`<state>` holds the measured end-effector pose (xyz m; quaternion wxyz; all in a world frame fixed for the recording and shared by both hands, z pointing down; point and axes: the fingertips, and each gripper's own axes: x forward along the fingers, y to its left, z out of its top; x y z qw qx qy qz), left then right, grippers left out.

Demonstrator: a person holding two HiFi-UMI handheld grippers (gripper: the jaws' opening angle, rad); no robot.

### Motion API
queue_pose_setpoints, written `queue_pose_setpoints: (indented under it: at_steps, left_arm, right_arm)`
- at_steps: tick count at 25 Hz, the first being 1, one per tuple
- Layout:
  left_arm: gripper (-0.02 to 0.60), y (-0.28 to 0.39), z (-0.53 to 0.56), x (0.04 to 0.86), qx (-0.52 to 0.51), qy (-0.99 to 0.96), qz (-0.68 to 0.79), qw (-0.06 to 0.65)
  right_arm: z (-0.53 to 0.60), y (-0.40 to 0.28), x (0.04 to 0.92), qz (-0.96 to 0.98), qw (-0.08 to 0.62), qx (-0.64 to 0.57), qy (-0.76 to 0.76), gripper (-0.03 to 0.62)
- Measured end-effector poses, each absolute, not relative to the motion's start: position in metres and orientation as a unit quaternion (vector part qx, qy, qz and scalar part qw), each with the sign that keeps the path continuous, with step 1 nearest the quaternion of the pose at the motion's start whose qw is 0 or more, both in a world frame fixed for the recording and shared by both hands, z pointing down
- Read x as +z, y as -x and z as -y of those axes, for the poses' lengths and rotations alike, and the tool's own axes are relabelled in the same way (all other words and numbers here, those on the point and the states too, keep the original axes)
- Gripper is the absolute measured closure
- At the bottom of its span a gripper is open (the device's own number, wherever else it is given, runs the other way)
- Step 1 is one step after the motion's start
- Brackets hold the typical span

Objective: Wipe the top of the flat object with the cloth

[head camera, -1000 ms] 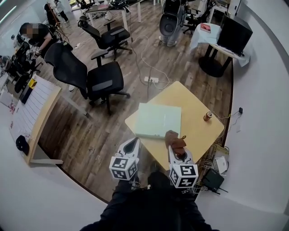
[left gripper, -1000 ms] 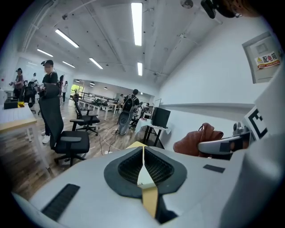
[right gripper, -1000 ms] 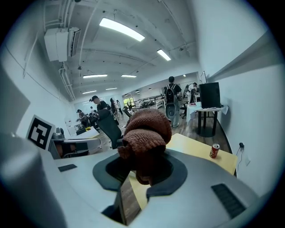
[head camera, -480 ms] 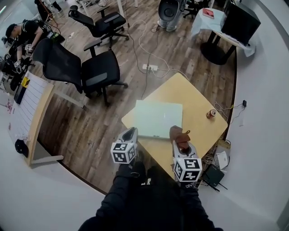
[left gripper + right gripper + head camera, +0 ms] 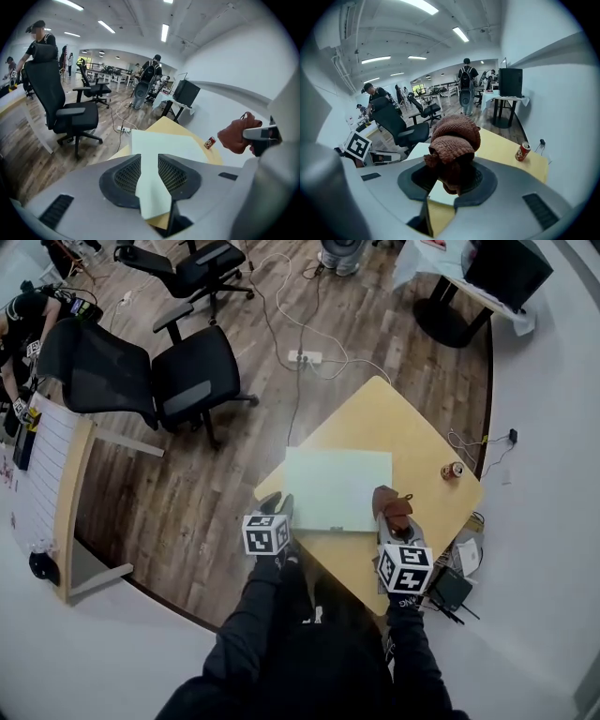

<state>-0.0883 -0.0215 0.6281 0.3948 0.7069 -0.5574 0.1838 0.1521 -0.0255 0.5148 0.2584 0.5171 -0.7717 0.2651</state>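
A pale green flat board lies on the wooden table. My left gripper hovers at the board's near left corner. Its jaws have just been opening and stand open with nothing held. In the left gripper view the board shows through the gap of the left gripper. My right gripper is shut on a bunched red-brown knit cloth by the board's near right corner. The cloth fills the right gripper in its own view.
A small can stands on the table to the right of the board. Two black office chairs and a power strip with cables are on the wooden floor beyond. Dark items lie on the floor at the table's near right.
Both grippers have come down and forward to the near edge of the board. The cloth stays in the right gripper.
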Motion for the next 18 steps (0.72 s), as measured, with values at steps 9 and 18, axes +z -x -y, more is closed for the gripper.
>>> queue_pose_setpoints:
  at_steps: [9,18]
  left_arm:
    - [0.433,0.095,0.065,0.681,0.211,-0.71,0.529,0.415]
    - [0.44,0.09,0.069,0.701,0.235,-0.702,0.513,0.434]
  right_arm:
    - [0.121,-0.161,0.569,0.761,0.243,0.262,-0.542,0.479]
    - [0.174,-0.174,0.629,0.744,0.254,0.292,-0.545,0.479]
